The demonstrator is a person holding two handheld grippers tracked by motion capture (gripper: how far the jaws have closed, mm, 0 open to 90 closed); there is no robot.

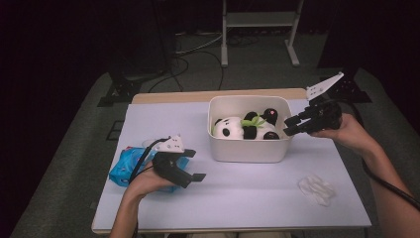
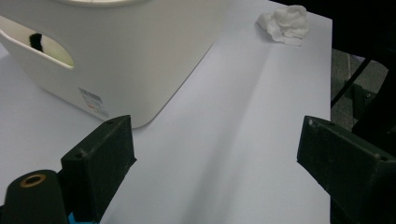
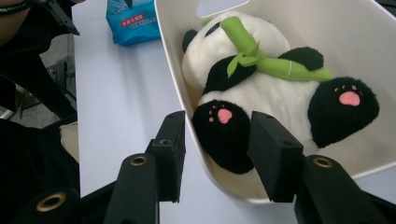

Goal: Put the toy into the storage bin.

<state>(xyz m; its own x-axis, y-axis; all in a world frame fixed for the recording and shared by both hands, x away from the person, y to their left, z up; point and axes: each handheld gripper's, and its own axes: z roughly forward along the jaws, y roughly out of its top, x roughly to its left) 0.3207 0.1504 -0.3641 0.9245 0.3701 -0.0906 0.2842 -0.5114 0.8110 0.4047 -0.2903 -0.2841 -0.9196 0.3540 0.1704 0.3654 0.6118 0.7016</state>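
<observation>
We see a bright desk point(image 1: 233, 198) in a dark room. The light falls from above, so the desk top shines pale and the floor around it fades to black. The white bin point(image 1: 247, 146) casts a soft shadow on the desk in the left gripper view. The high view looks a bit fuzzy and grainy. Up close, the black jaws look soft and out of focus.
</observation>
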